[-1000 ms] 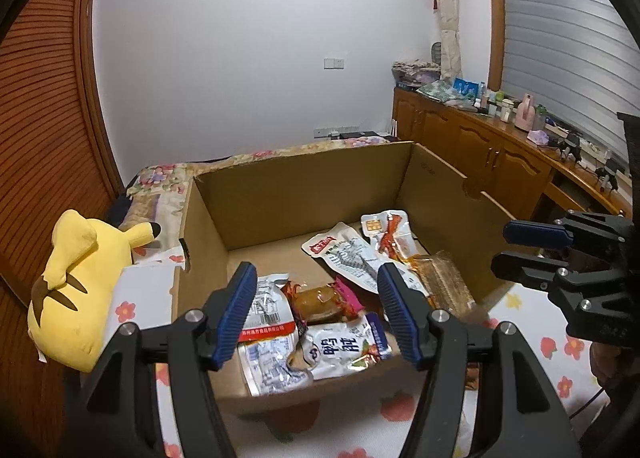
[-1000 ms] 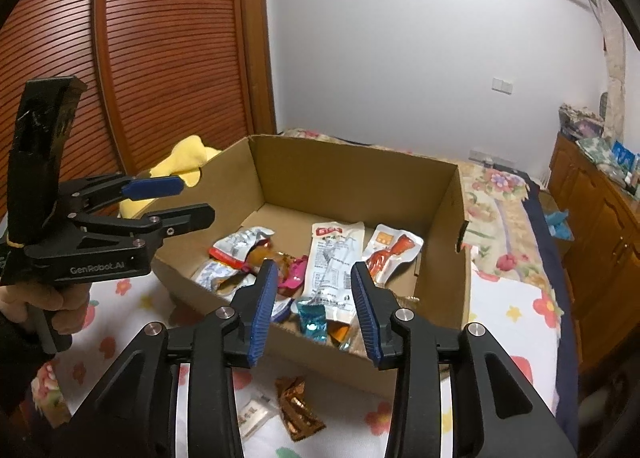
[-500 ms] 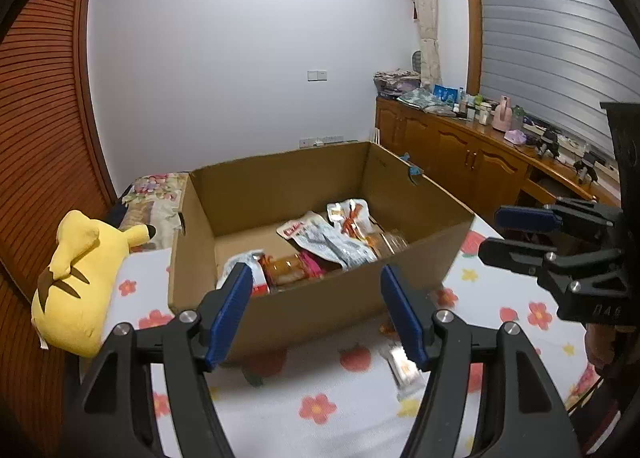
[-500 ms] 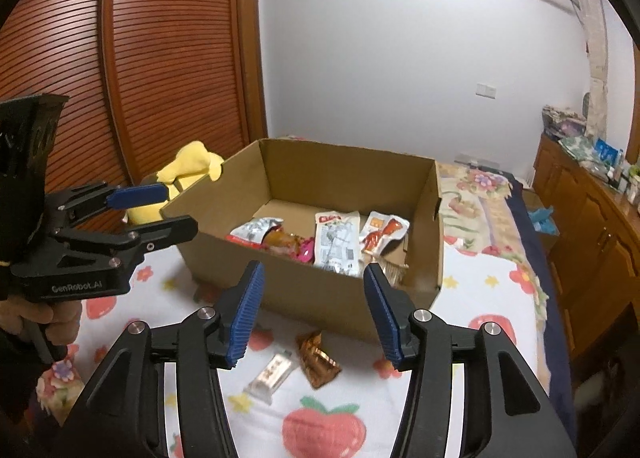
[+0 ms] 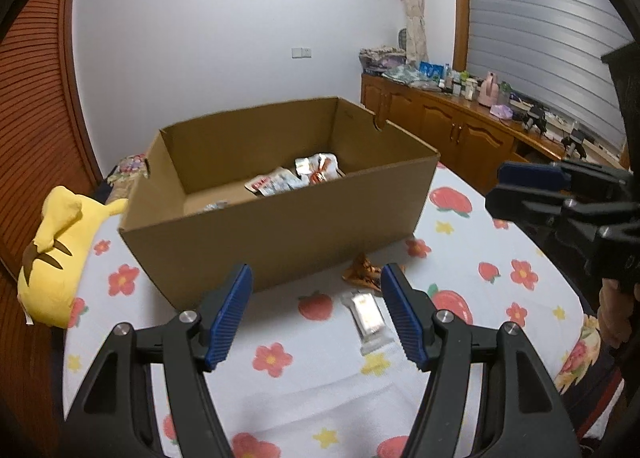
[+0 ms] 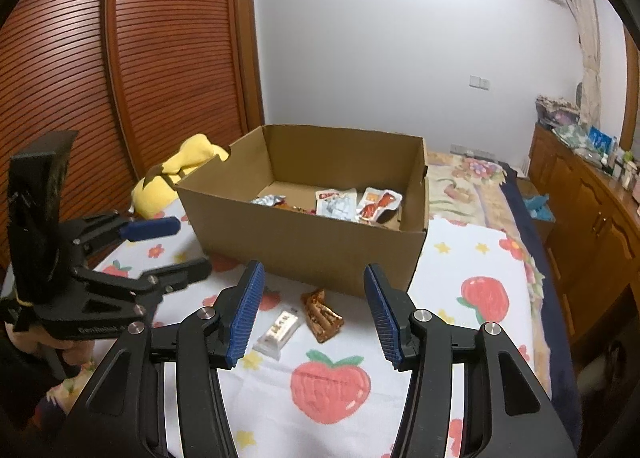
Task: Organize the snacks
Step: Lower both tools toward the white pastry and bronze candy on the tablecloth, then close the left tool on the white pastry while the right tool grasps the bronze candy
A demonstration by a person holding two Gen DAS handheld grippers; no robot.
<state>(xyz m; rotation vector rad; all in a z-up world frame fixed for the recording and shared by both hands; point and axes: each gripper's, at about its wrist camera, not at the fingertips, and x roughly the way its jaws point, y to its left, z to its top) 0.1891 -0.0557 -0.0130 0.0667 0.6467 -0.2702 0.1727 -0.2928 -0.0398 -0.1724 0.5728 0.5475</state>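
Observation:
An open cardboard box [image 5: 280,230] [image 6: 308,246] stands on the flowered bedsheet and holds several snack packets [image 5: 296,178] [image 6: 352,204]. Two snacks lie on the sheet in front of it: a white-wrapped bar [image 5: 368,316] [image 6: 280,328] and a crumpled brown-orange wrapper [image 5: 362,272] [image 6: 322,312]. My left gripper [image 5: 316,316] is open and empty, above the sheet just short of them. My right gripper [image 6: 314,312] is open and empty, with both loose snacks showing between its fingers. Each gripper shows in the other's view, the right one [image 5: 496,190] and the left one [image 6: 188,246].
A yellow plush toy [image 5: 60,254] [image 6: 176,178] lies left of the box. A wooden wardrobe wall [image 6: 100,78] stands behind it. A wooden cabinet [image 5: 460,130] [image 6: 592,218] with small items runs along the right, past the bed's edge.
Both grippers have pulled back from over the box and dropped lower. The box now sits farther off, and the two loose snacks on the sheet have come into view. Both stay open.

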